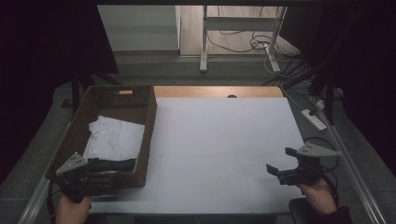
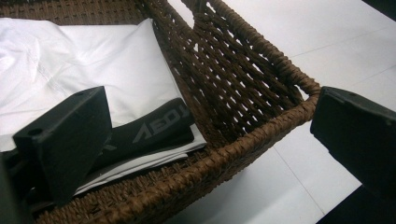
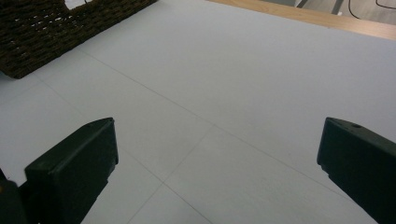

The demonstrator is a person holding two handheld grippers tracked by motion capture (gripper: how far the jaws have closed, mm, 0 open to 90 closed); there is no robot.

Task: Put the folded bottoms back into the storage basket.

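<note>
The wicker basket [image 1: 147, 121] sat at the table's [image 1: 224, 135] left edge, holding folded white cloth [image 1: 114, 137] with a black band [image 2: 154, 128] on it. The left hand-held gripper [image 1: 100, 167] hung over the basket's near corner, jaws wide, gripping nothing. The right hand-held gripper [image 1: 280, 163], well right of the basket, gaped empty too.
</note>
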